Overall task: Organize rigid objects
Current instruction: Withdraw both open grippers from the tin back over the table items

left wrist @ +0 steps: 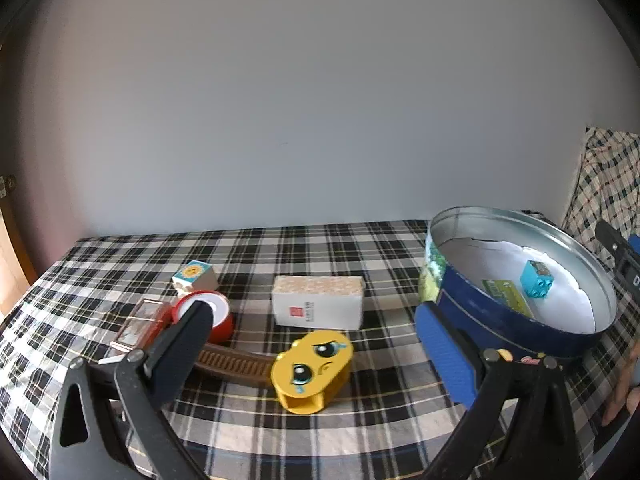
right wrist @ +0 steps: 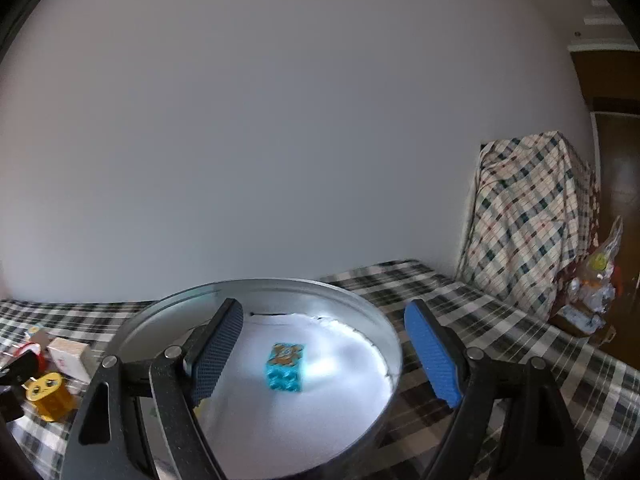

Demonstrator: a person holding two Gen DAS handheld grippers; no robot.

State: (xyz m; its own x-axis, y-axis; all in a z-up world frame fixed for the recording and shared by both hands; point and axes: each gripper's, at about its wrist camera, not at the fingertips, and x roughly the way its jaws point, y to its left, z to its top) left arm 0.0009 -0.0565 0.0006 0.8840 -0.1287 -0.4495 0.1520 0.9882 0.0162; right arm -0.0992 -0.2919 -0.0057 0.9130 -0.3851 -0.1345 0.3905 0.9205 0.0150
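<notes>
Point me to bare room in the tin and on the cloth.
Tin: white floor bare all around the lone blue brick. Cloth: open strip behind the white box, toward the wall. Crowded: left cluster around the red tape roll and yellow toy.

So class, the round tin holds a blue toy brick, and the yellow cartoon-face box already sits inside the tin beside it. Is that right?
Not quite. The blue toy brick does lie in the round tin, but the left wrist view shows the yellow cartoon-face box outside it, on the plaid tablecloth.
</notes>
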